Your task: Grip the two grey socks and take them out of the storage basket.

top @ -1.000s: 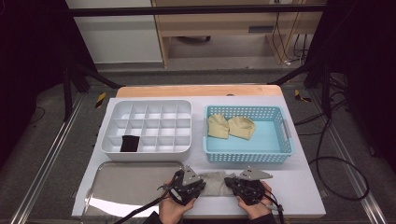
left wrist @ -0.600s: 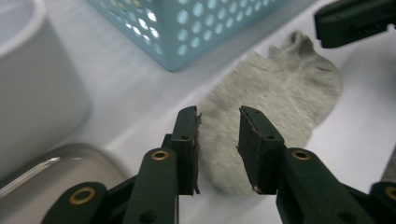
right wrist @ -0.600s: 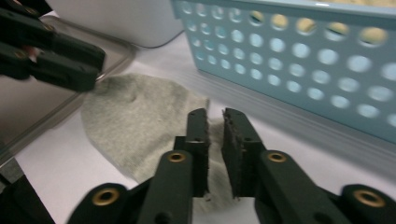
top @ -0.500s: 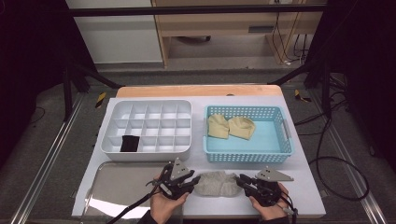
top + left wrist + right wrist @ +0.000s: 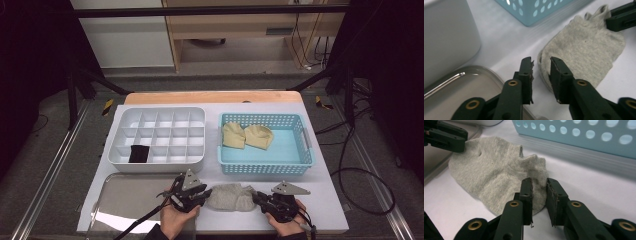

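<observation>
A grey sock [image 5: 231, 196] lies flat on the white table near its front edge, between my two grippers. My left gripper [image 5: 204, 194] is at its left end. In the left gripper view the jaws [image 5: 541, 60] have just been closing and stand a little apart, with the sock's [image 5: 584, 47] edge in the gap. My right gripper [image 5: 257, 197] is at the right end. Its jaws [image 5: 539, 181] have also just been closing, and the bunched cuff of the sock [image 5: 494, 177] lies between them. The pads of neither gripper visibly press the cloth.
Behind the sock stands a blue basket [image 5: 265, 167] holding two folded yellowish socks [image 5: 234, 135]. Left of it a white compartment tray [image 5: 156, 167] has a black item [image 5: 138, 153] in a front cell. A metal tray [image 5: 130, 200] lies at the front left, beside my left hand.
The two grippers have drawn apart, the right one moving right. More of the grey sock now lies spread between them. Both grippers' jaws opened from their earlier pinch.
</observation>
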